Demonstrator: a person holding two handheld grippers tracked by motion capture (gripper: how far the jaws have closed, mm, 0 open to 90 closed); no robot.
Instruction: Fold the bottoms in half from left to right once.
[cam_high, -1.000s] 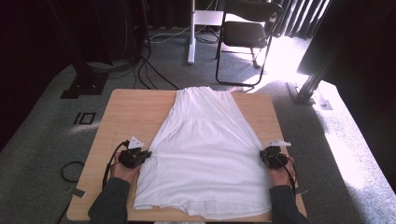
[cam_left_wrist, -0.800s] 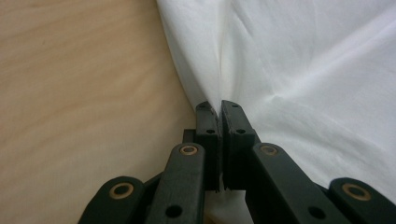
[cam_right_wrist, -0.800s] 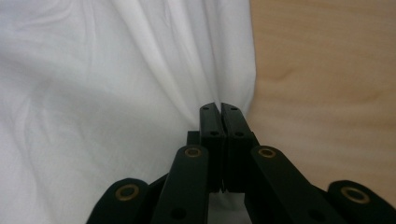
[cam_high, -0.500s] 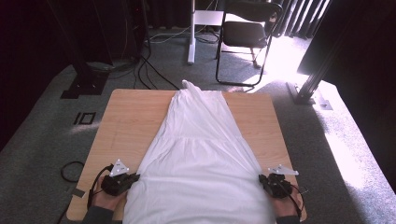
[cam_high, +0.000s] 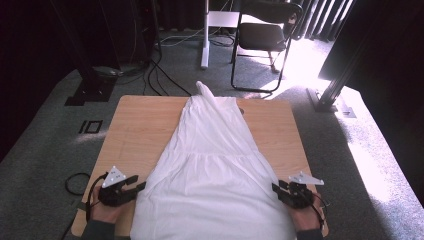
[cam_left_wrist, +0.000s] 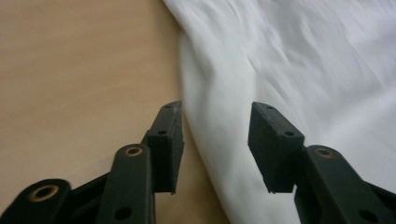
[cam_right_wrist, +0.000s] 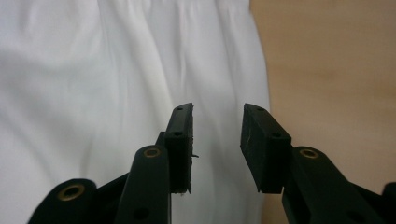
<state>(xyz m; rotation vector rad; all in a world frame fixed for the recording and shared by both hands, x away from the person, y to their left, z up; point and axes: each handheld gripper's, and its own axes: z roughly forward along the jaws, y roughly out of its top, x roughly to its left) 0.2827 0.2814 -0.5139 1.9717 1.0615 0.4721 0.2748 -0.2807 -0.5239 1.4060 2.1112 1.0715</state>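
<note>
While the white dress (cam_high: 212, 170) lies flat on the tabletop (cam_high: 140, 125), left gripper (cam_high: 131, 188) and right gripper (cam_high: 278, 190) flank its edges; both jaws have just been opening, nothing clamped, apparently releasing it.

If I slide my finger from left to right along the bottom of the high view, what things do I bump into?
Left claw → white dress → right claw, all on the wooden table.

White dress (cam_high: 212, 170) now pulled long toward the near edge, left gripper (cam_high: 134, 187) and right gripper (cam_high: 276, 189) jaws just opening, cloth released.
</note>
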